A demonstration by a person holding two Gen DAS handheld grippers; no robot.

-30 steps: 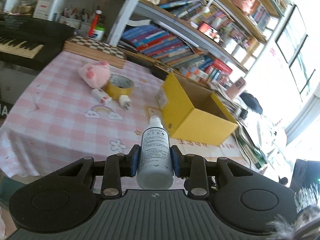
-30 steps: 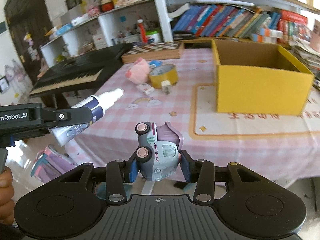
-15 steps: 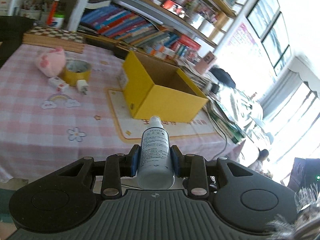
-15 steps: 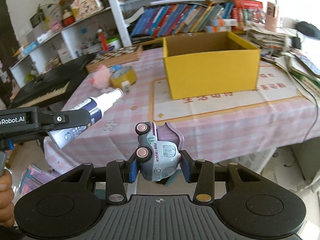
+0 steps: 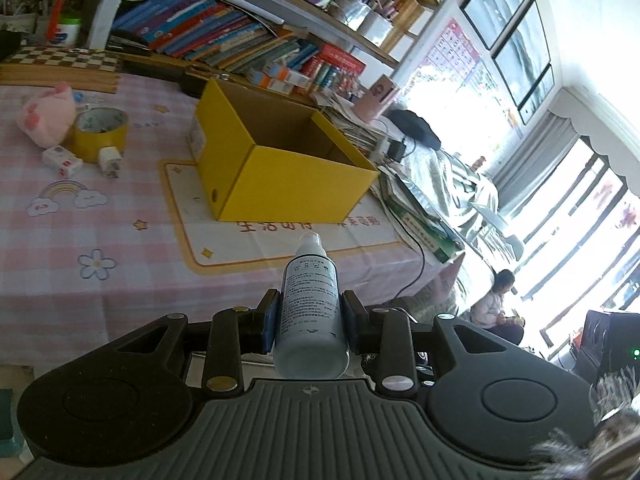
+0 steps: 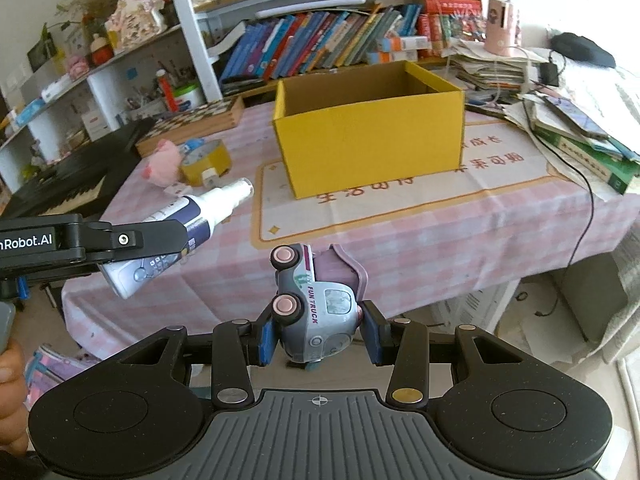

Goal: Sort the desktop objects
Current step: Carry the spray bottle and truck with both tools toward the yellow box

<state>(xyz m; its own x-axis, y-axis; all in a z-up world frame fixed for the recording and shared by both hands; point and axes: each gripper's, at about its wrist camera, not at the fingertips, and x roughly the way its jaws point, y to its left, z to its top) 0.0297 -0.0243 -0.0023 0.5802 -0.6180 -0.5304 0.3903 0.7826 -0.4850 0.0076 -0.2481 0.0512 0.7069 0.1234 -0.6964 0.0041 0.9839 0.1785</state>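
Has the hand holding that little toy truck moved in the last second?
Yes. The toy truck sits unchanged in the right gripper, but the yellow box has drifted from right to centre, so the gripper swung rightward.

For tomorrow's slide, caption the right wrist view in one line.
Right gripper holds a toy truck short of the yellow box, while the left gripper carries a spray bottle.

The box stands on the table; left of it lie the tape roll and plush toy (touching), bookshelves behind
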